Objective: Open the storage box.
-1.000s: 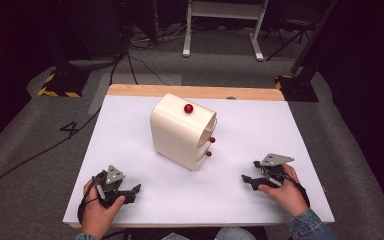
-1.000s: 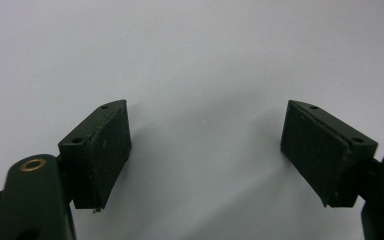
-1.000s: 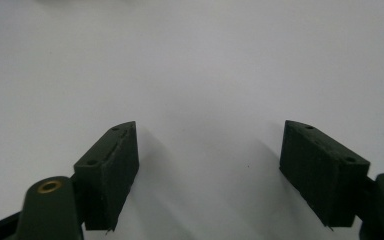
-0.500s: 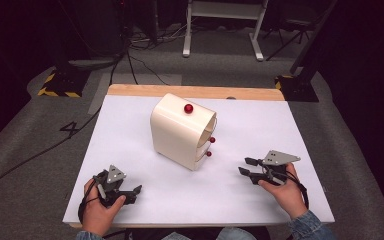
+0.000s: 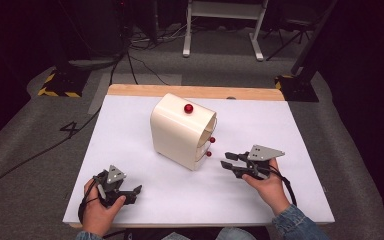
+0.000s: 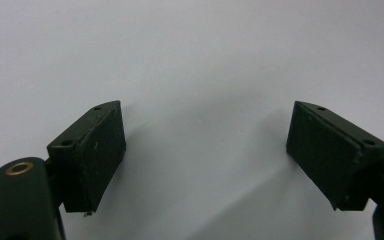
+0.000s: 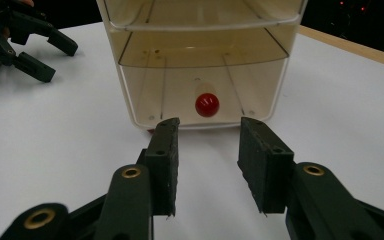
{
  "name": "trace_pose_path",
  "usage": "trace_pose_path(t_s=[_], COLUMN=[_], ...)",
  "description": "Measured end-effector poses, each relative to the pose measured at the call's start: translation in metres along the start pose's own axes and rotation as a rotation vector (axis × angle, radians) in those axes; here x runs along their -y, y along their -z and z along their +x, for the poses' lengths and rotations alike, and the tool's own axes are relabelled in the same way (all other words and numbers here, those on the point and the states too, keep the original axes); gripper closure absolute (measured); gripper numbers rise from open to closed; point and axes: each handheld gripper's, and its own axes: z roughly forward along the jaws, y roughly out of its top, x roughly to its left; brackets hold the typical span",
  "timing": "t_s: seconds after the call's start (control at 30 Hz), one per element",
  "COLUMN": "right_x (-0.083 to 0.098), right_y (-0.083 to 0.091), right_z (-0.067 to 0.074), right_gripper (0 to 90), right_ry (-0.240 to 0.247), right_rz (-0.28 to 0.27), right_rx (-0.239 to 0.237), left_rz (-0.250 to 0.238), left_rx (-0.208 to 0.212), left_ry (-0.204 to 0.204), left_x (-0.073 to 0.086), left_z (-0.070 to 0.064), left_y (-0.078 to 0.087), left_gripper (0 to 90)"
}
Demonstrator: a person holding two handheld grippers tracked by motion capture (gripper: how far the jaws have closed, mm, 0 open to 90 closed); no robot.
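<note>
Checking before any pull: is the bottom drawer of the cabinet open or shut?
Shut: the bottom drawer sits flush in the cabinet, red knob facing the right claw.

One legible mark is found: a dark numeral "4" (image 5: 70, 129) on the grey floor (image 5: 40, 165), left of the table (image 5: 280, 125) near its far left corner. Black-and-yellow hazard striping (image 5: 56, 92) edges a stand base on the floor at far left; it bears no wording. No label, brand or number is readable on any other item.
</note>
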Motion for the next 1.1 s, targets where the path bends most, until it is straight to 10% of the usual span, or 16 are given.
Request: trace_pose_path(t_s=[0.5, 1.1], right_x=[-0.003, -0.001], right_y=[-0.044, -0.051], right_z=[-0.007, -0.01], right_gripper=[66.6, 74.8], right_ry=[0.02, 0.042], right_rz=[0.041, 0.028], right_rx=[-0.029, -0.036], left_rz=[-0.004, -0.003], left_rx=[-0.009, -0.011], left_ry=[-0.003, -0.01], left_x=[0.001, 0.001], left_z=[-0.002, -0.001], left_y=[0.0, 0.0], left_gripper=[16.3, 16.3])
